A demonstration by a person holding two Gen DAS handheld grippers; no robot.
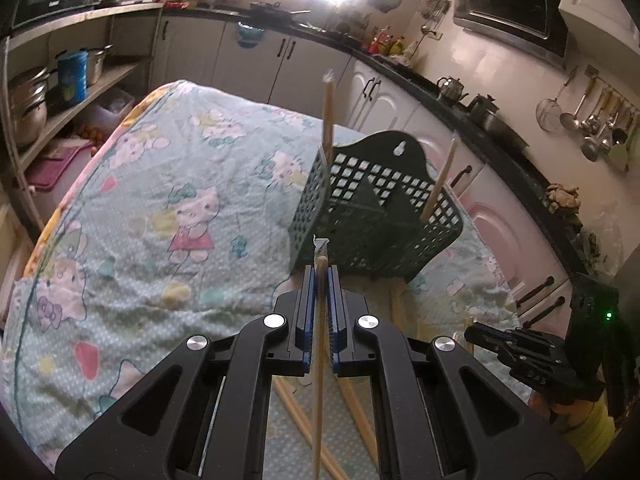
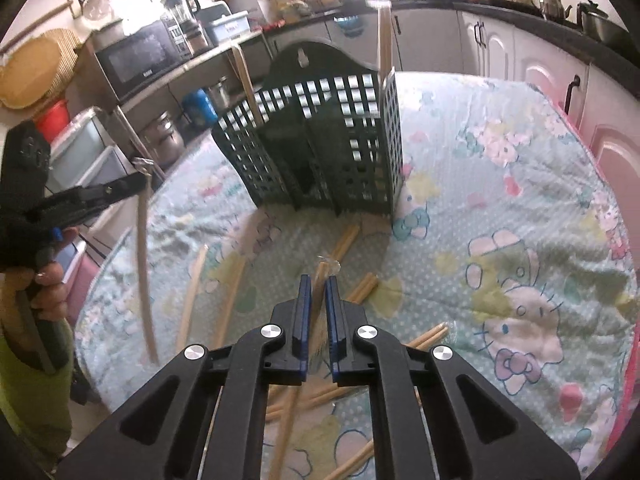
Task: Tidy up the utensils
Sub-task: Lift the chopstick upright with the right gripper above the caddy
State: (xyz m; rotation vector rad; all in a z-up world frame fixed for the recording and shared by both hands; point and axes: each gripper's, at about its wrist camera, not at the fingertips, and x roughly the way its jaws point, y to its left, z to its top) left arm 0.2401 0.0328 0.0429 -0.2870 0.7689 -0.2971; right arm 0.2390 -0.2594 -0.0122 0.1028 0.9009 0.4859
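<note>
— With both hands loaded, which one sits closer to the green slotted caddy [image 1: 376, 208]?

— Judging by the two wrist views, the left gripper [image 1: 321, 280] does. Its jaws are clamped on a wrapped chopstick pair [image 1: 320, 344], whose long axis runs straight along the fingers, the wrapped tip poking out just short of the caddy's near wall.

— And the right gripper [image 2: 319, 292]?

— Its jaws are pressed together on another wrapped chopstick pair [image 2: 322, 276], the tip also pointing toward the caddy [image 2: 320, 148], but the caddy stands farther ahead of it, with loose chopsticks [image 2: 352, 240] lying on the cloth between.

— What's in the caddy already?

— One stick [image 1: 328, 116] stands upright in the compartment at the caddy's left end as the left camera sees it, and another [image 1: 440, 180] leans out of the right end. The middle compartments look free, though their floors are hidden.

— So what does the next move turn on?

— Tilt, I'd say. The held pair lies along the fingers and low against the caddy's front, so it likely needs lifting above the rim and tipping upright before dropping in.

— Where are the rest?

— Scattered on the Hello Kitty cloth [image 2: 500, 240] covering the worktop, all on the near side of the caddy.
</note>
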